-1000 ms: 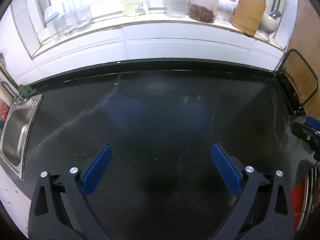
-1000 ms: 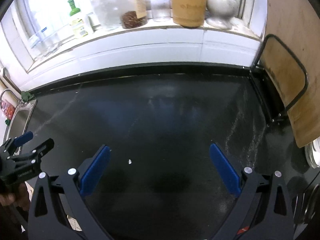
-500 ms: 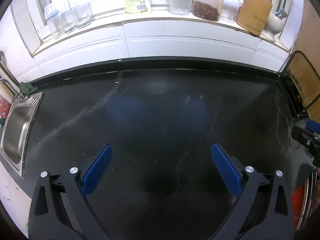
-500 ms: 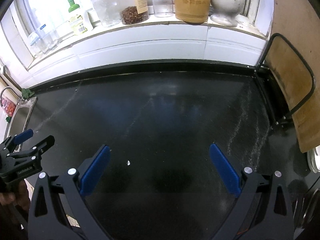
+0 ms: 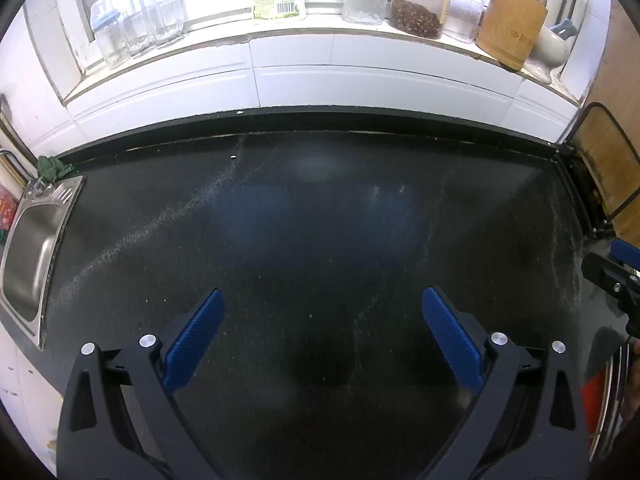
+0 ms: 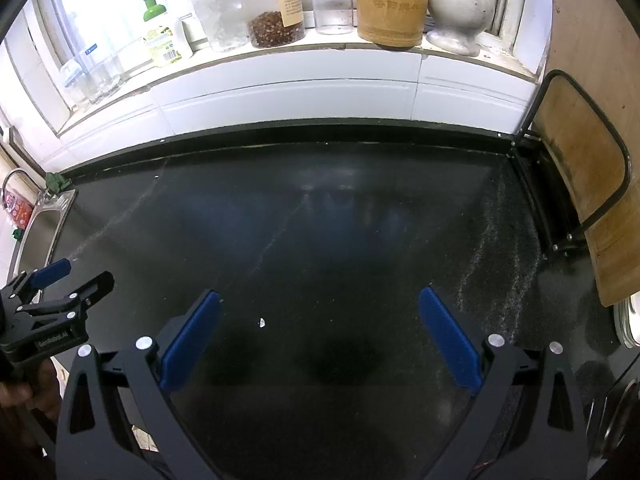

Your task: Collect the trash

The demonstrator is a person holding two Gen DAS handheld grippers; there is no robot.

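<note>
Black countertop point(image 5: 320, 220) is filling L wrist view; left gripper point(image 5: 322, 316) is hovering w/ jaws spread, nothing held. R wrist view: right gripper point(image 6: 319, 314) is gaping likewise, white scrap point(image 6: 262, 323) lying btwn its fingers.

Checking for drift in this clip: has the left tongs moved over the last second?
Yes. In the left wrist view the left tongs eased back: the black counter's back edge and bamboo holder sit lower in frame now.
</note>
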